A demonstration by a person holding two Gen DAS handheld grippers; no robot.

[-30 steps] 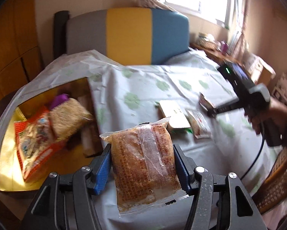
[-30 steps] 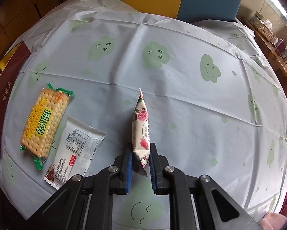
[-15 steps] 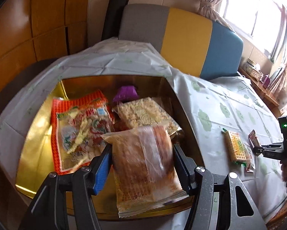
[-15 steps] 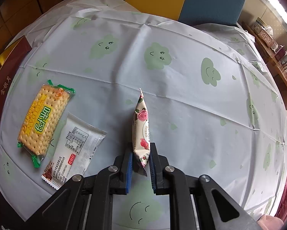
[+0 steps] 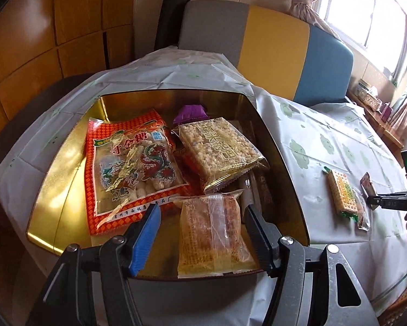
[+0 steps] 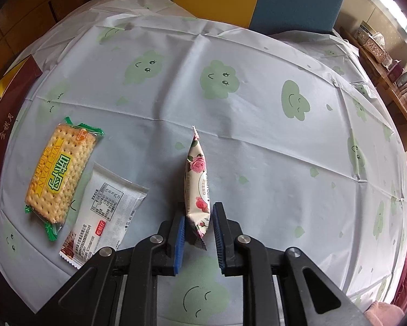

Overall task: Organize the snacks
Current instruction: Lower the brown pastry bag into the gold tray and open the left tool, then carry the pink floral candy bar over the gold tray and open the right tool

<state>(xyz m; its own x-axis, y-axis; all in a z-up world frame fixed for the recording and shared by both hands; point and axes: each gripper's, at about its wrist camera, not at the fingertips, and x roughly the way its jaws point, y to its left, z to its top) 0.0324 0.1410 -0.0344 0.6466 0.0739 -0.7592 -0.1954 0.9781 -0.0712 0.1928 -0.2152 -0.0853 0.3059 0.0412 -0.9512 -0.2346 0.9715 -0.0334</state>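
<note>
A brown cake packet [image 5: 211, 233] lies flat at the near edge of the gold box [image 5: 59, 190]. My left gripper [image 5: 200, 209] straddles it with the jaws opening and a gap on either side. The box also holds a red candy bag [image 5: 132, 168], a rice-crisp pack [image 5: 219, 149] and a purple packet [image 5: 191, 112]. On the cloud-print tablecloth, a rose-print packet [image 6: 196, 184] stands on edge between my right gripper's [image 6: 199, 212] blue pads. These jaws are opening, and a sliver of cloth shows beside the packet. From the left wrist, the right gripper [image 5: 377, 202] appears far right.
A green-and-yellow cracker pack [image 6: 56, 174] and a white packet [image 6: 108, 206] lie left of the rose packet. The box's maroon side [image 6: 10, 114] borders the left. A grey, yellow and blue seat back [image 5: 271, 40] stands behind the table, and a cluttered shelf [image 6: 380, 54] at right.
My left gripper swung from the table over the gold box, and the cake packet now lies in the box with the jaws wider. The right pads have come slightly apart around the rose packet.
</note>
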